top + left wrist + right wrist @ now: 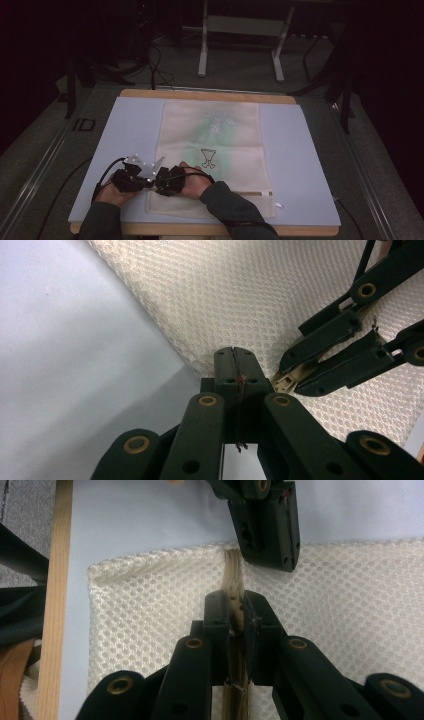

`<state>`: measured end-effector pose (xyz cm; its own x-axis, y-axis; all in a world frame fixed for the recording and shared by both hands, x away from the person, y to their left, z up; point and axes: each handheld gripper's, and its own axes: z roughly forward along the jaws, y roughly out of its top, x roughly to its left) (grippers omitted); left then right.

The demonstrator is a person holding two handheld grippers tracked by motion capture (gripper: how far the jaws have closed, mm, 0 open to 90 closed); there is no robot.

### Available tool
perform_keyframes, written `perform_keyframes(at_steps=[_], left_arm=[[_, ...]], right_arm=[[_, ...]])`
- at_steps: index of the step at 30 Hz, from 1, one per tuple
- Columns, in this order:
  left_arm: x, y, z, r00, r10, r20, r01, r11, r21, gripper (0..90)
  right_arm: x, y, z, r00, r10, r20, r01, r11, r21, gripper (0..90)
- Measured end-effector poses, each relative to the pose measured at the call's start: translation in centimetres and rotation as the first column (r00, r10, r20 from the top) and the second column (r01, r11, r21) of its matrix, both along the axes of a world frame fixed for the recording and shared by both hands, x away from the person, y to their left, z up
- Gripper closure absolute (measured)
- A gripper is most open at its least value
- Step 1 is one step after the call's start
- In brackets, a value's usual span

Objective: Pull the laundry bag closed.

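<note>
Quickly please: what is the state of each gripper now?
Left gripper: closed on the edge of the cream mesh laundry bag.
Right gripper: closed on the bag's beige zipper pull.

mesh bag (212,150): left, right and far side open mat | near-left corner: left gripper (131,181) and right gripper (167,181) crowded jaw to jaw, blocking passage | near edge: forearms cross it

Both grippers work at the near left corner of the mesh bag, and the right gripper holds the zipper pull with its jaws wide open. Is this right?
Not quite. The right gripper view shows the right gripper with its jaws closed on the zipper pull, not wide open. The rest stands: both grippers work at the near left corner of the mesh bag.
</note>
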<state>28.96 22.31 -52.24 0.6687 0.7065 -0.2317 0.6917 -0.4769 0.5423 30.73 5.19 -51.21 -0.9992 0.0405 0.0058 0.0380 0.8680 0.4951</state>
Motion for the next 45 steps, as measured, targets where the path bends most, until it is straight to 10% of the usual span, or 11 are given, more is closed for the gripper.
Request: perform_keyframes(at_steps=[45], left_arm=[[0.2, -0.1, 0.1, 0.9999, -0.014, -0.003, 0.014, 0.9998, 0.013, 90.0]], right_arm=[[-1.0, -2.8, 0.6, 0.9993, 0.013, 0.036, -0.01, 0.998, -0.066, 82.2]])
